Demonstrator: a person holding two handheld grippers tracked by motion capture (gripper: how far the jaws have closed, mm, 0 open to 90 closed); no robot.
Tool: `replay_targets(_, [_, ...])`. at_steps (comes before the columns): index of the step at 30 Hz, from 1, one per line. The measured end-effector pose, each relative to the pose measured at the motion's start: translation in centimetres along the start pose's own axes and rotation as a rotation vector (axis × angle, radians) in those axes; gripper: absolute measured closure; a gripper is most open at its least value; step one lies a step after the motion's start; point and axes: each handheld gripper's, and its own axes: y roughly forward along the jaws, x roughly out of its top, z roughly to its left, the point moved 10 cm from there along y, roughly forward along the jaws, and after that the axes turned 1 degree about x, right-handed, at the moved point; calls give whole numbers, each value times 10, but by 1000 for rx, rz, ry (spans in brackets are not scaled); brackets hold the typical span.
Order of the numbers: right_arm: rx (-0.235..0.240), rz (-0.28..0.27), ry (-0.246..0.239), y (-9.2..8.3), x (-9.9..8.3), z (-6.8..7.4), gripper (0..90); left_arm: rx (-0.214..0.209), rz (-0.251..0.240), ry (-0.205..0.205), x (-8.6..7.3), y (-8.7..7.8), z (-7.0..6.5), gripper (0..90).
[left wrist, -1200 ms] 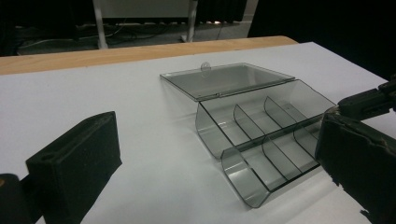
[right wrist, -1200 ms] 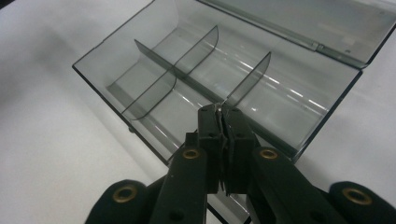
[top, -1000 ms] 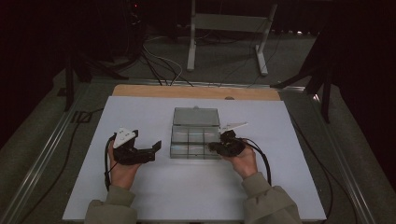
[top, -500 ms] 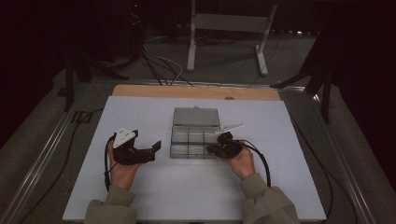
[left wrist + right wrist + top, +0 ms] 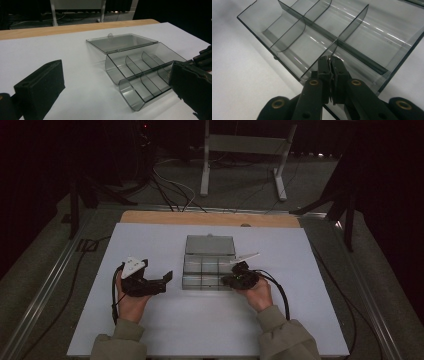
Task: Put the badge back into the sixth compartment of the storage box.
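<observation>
Smoky clear plastic box (image 5: pixel 209 265) sits mid-bench on the white sheet (image 5: pixel 150 330), lid (image 5: pixel 210 245) flipped back flat on the far side, tray toward me.

Left to right. My left claw (image 5: pixel 162 280) rests on the bench just left of the box, jaws wide apart, nothing between them. In the left gripper view the two pads (image 5: pixel 41 87) frame the box from the side, so it looks parked and waiting, maybe ready to steady the left wall. Not touching the box.

Box next: tray split by a long centre wall and short cross dividers (image 5: pixel 347 27) into two rows of compartments, three per row as far as I can count. All compartments I can see are empty. The lid is bare too, with a small tab (image 5: pixel 110 35) on its far edge.

My right claw (image 5: pixel 227 281) is at the near right corner of the tray. In the right gripper view the jaws are pressed together, tips over the near wall (image 5: pixel 287 66) right where a divider meets it. Can't tell if a thin plastic edge is pinched between the pads or if they are just closed against each other; no loose item visible in them. My guess is it's placed there to hold the tray down or to grip the rim, since the light box would slide easily on the sheet.

Wooden bench edge (image 5: pixel 150 217) at the back.
</observation>
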Motion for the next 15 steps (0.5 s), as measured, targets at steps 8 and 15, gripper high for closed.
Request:
replay_targets(8, [-2, 0, 5, 0, 0, -2, 875, 0, 2, 2, 0, 0, 0, 6])
replay_targets(15, [-13, 2, 8, 0, 0, -4, 856, 0, 4, 2, -1, 0, 0, 6])
